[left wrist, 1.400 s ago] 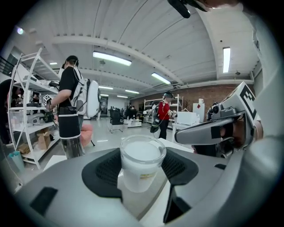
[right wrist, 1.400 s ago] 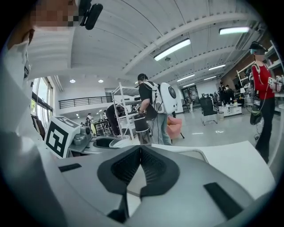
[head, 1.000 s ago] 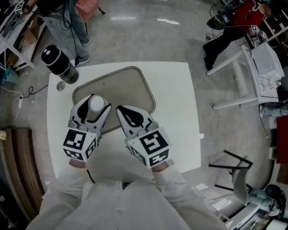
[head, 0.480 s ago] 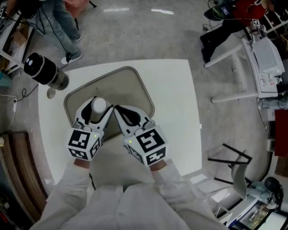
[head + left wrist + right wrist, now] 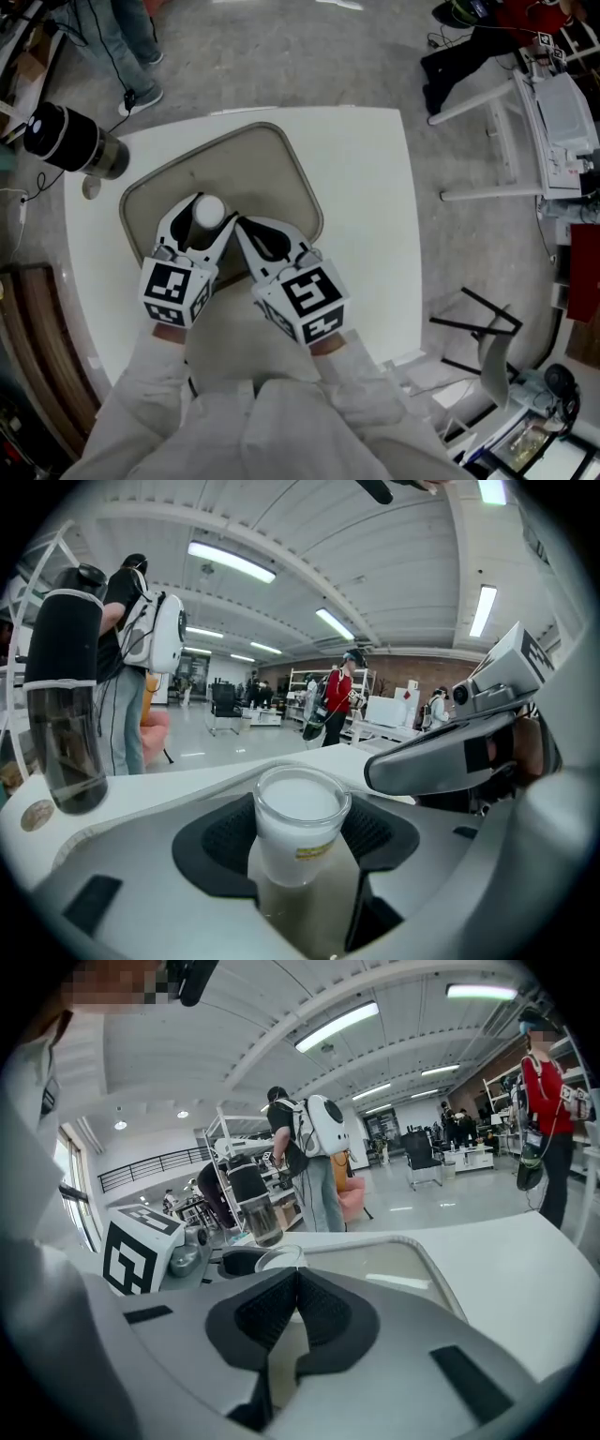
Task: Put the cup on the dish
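A clear cup (image 5: 208, 210) with white contents stands upright between the pads of my left gripper (image 5: 203, 221), which is shut on it. In the left gripper view the cup (image 5: 300, 822) fills the gap between the jaws. It is over the near left part of the beige dish (image 5: 253, 169), a flat tray on the white table (image 5: 366, 187). Whether the cup's base touches the tray I cannot tell. My right gripper (image 5: 244, 228) is just right of the cup, jaws shut together on nothing (image 5: 298, 1312). The tray's rim (image 5: 441, 1274) curves ahead of it.
A tall bottle (image 5: 66, 141) with a black top stands at the table's far left corner, shown also in the left gripper view as the bottle (image 5: 61, 686). A small round disc (image 5: 91, 187) lies beside it. People and workbenches stand beyond the table.
Both grippers have edged slightly forward over the tray. The left gripper still holds the cup, and the right stays shut.
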